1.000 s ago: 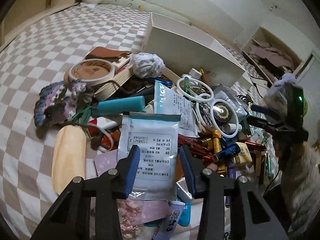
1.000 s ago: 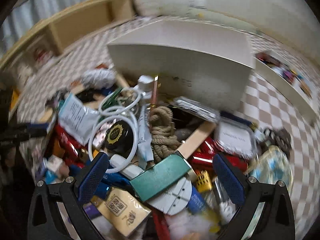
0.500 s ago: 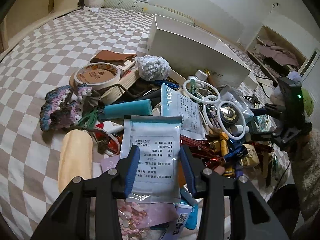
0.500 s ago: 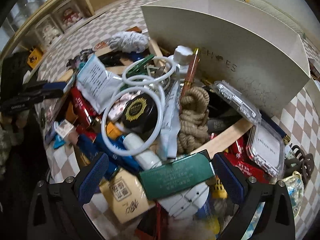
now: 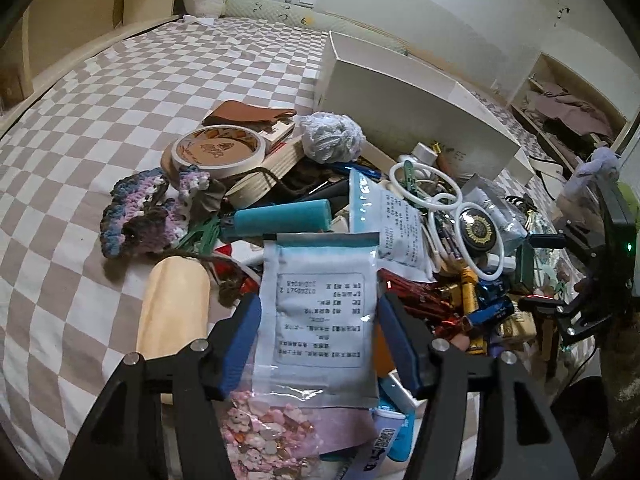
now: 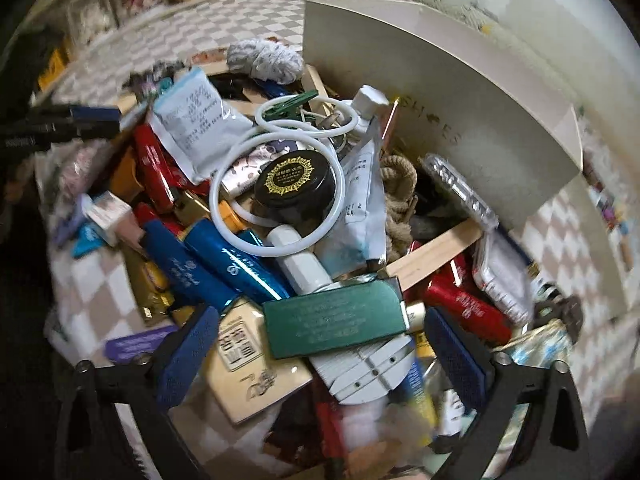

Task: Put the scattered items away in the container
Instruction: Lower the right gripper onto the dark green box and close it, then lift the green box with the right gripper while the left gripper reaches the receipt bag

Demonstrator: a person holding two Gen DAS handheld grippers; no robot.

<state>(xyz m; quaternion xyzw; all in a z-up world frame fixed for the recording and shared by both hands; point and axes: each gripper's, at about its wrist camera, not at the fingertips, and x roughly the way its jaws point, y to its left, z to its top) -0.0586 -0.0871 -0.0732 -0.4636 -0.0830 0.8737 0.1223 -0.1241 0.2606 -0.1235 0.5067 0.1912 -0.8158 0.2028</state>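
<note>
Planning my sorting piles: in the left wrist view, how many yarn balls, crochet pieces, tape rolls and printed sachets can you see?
Yarn balls: 1
Crochet pieces: 1
Tape rolls: 1
Printed sachets: 2
Total: 5

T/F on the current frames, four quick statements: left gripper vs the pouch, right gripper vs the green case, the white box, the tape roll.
1. The left gripper has its jaws either side of the labelled pouch. True.
2. The right gripper is clamped on the green case. False: jaws stand wide, pads clear of it.
3. The white box lies behind the pile. True.
4. The tape roll is inside the box. False: it rests on the pile.
</note>
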